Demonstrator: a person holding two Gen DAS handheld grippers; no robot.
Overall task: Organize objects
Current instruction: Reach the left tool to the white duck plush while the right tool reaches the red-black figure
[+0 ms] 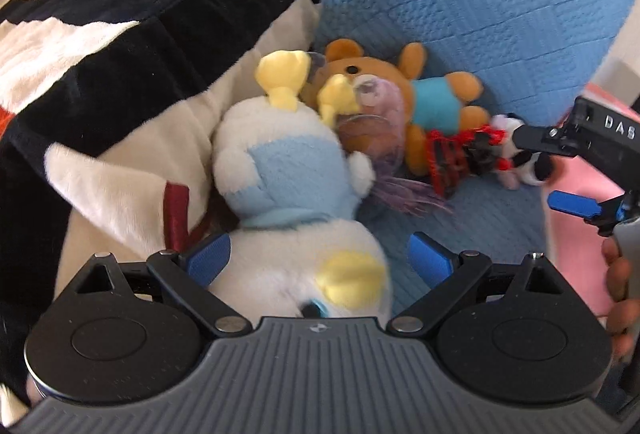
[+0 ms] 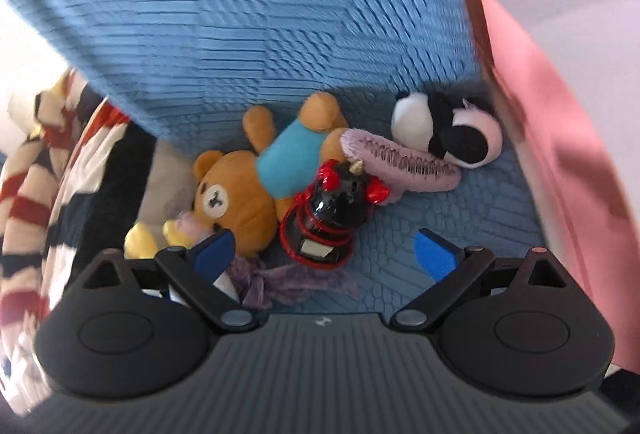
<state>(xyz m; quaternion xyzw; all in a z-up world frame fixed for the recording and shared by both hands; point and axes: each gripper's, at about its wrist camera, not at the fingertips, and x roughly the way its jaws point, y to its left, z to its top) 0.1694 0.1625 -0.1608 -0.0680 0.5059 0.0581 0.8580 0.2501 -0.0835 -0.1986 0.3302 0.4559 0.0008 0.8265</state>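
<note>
Fluffy white and pale blue, the plush toy [image 1: 288,185] lies between my left gripper [image 1: 320,260] fingers, which are spread wide and not squeezing it. It rests near me on the blue quilted cover [image 1: 480,13], with its yellow ears pointing far.

Just past it lies the brown teddy bear [image 1: 380,81] in a blue shirt, touching it. To the right of the bear sits a small black and red toy [image 2: 332,209]. Farther right is a black and white plush [image 2: 448,129] on a fuzzy purple piece [image 2: 400,161].

My right gripper [image 2: 326,250] hovers over the blue cover with its fingers wide apart, holding nothing.

A striped blanket [image 1: 100,33] is bunched on the left. A pink thing [image 2: 560,153] rises on the right.

I see no box or basket, so I cannot tell where the toys should go. They lie in a mixed heap, so I think most of the tidying is left.
</note>
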